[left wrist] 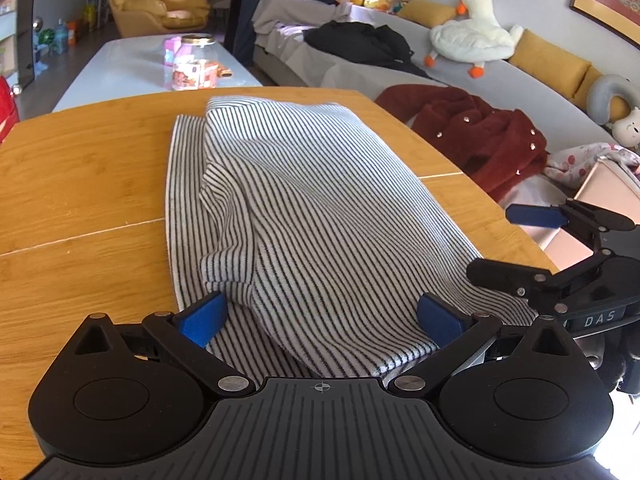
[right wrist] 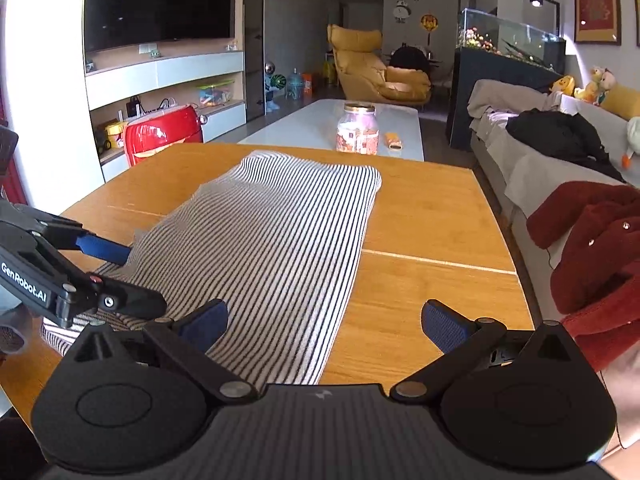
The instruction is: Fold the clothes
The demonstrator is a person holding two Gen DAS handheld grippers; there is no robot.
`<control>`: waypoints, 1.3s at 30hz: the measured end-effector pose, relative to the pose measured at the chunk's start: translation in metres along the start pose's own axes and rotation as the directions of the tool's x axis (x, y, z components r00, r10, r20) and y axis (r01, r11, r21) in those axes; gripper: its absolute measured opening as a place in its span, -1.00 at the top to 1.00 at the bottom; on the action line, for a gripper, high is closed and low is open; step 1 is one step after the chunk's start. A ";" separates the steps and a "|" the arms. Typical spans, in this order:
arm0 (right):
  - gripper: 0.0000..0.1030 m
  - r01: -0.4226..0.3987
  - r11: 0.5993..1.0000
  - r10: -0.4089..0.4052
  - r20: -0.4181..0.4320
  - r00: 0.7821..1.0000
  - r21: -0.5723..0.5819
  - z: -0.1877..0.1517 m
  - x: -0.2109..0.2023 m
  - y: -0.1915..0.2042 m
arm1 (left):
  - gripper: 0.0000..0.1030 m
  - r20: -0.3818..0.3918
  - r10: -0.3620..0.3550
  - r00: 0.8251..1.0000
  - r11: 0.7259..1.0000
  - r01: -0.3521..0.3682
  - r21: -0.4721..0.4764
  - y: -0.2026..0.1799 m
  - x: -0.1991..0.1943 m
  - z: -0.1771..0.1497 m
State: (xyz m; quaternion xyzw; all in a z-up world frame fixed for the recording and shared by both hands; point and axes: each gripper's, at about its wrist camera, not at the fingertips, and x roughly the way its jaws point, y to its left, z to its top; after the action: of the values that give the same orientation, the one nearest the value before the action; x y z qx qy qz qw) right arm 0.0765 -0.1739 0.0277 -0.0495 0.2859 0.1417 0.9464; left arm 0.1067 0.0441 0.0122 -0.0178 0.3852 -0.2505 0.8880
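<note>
grey sofa (left wrist: 400,64), yellow armchair (right wrist: 372,68), wall tv (right wrist: 158,0), white coffee table (right wrist: 312,124).

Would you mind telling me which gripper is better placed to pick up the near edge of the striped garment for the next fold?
Left, probably. The left gripper is open with the striped garment between its fingers; the right gripper is open mostly over bare table.

Black/white striped garment (left wrist: 304,208) folded lengthwise, long strip flat on wooden table (left wrist: 80,168), slightly rumpled.

garment (left wrist: 304,208) on table (left wrist: 80,184), jar (left wrist: 195,63) behind, sofa (left wrist: 460,76) right
</note>
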 end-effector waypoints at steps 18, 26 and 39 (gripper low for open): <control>-1.00 0.016 1.000 -0.016 -0.076 0.997 0.010 -0.025 0.006 0.004 | -1.00 0.028 0.010 1.000 1.000 -0.010 -0.027 0.006 -0.011 -0.013; -1.00 0.028 0.999 -0.030 -0.068 0.997 -0.041 -0.029 -0.007 0.011 | -1.00 0.025 0.014 1.000 0.999 -0.014 -0.034 0.002 -0.020 -0.020; -1.00 0.023 0.993 -0.025 -0.018 1.000 -0.118 -0.013 -0.034 0.015 | -1.00 0.010 0.043 0.999 0.996 -0.043 -0.079 0.007 -0.031 -0.030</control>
State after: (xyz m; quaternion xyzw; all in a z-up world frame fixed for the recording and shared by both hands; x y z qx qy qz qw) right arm 0.0383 -0.1698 0.0350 -0.1098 0.2855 0.1465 0.9407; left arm 0.0712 0.0690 0.0105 -0.0458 0.3899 -0.2160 0.8940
